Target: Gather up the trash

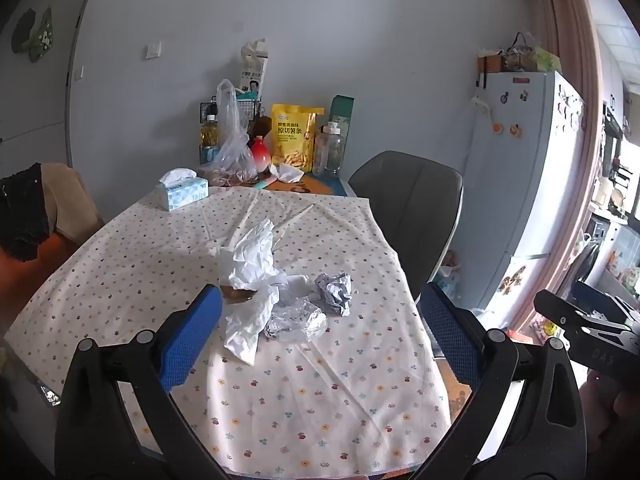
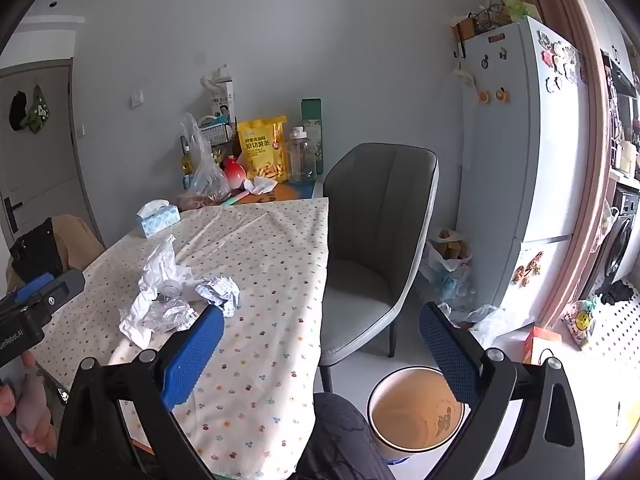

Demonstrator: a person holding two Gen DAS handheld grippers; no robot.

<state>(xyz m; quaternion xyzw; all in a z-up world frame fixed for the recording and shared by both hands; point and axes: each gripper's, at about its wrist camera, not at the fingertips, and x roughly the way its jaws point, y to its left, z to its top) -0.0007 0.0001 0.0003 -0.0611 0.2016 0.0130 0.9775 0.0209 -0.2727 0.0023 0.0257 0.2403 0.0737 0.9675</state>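
Both the left gripper [image 1: 320, 328] and the right gripper [image 2: 322, 352] have fingers spread, holding nothing. The trash pile [image 1: 276, 292] lies mid-tablecloth [image 1: 320, 400]; the bin [image 2: 412, 412] stands on the floor beside it. Loose paper may slip or drag the tablecloth.

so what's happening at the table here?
A person holds a gripper in each hand over a table with a dotted cloth. Both the left gripper and the right gripper are wide open and hold nothing. A pile of crumpled paper and foil trash lies on the cloth just ahead of the left gripper, untouched. A round, empty-looking bin stands on the floor below the right gripper. Collecting has not started.
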